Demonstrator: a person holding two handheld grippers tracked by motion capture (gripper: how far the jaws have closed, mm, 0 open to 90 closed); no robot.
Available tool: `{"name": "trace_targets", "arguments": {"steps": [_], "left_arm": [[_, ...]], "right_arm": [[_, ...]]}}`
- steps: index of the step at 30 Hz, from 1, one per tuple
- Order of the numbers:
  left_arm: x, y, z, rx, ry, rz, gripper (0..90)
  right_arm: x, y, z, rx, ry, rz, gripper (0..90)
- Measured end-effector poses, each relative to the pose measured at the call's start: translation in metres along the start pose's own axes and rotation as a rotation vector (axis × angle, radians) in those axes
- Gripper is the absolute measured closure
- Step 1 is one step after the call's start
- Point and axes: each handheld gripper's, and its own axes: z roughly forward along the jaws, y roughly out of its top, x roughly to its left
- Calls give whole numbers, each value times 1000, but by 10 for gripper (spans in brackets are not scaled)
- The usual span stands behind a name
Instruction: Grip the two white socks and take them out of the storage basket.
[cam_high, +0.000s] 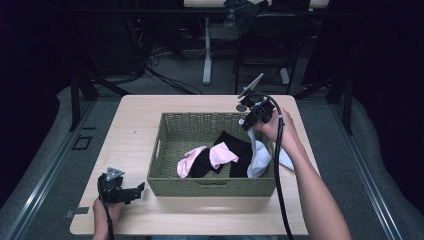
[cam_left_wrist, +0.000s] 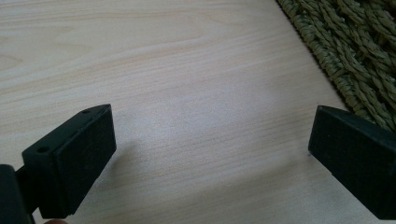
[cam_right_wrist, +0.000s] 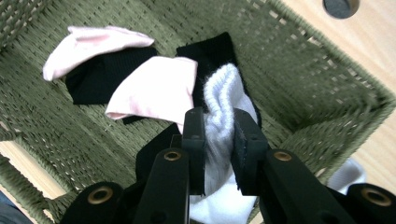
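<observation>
We see a light wooden table with a green woven basket sitting near its middle, open side up. Inside the basket lie socks: black socks spread across the floor of it, and two pink socks lying partly over them toward the near wall. A white sock hangs over the basket's right end, its upper part lifted above the rim and its lower part trailing down both inside the basket and outside onto the table.

Our right gripper is raised over the basket's right side, and its jaws are pressed together on the fuzzy cuff of the white sock, which bulges out above the black pads. In the high view the right hand holds that gripper tilted down toward the basket, its cable running back along the forearm.

Our left gripper rests low over the table's near left corner, just beside the basket's front left corner. Its jaws are spread wide apart with nothing between them but bare wood.
</observation>
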Motion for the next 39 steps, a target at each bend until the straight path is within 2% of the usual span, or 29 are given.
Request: {"name": "trace_targets", "arguments": {"steps": [11,25,33,39], "left_arm": [[0,0,1,4,-2,-1,8],[0,0,1,4,-4,-2,8],[0,-1,1,5,-5,-2,8],[0,-1,1,6,-6,-6,8]], "right_arm": [[-3,21,-21,16,-2,4,775],[-2,55,-44,105,3,7,777],[-3,67,-62,88,-3,25,776],[-2,75,-76,79,-15,19,776]]}}
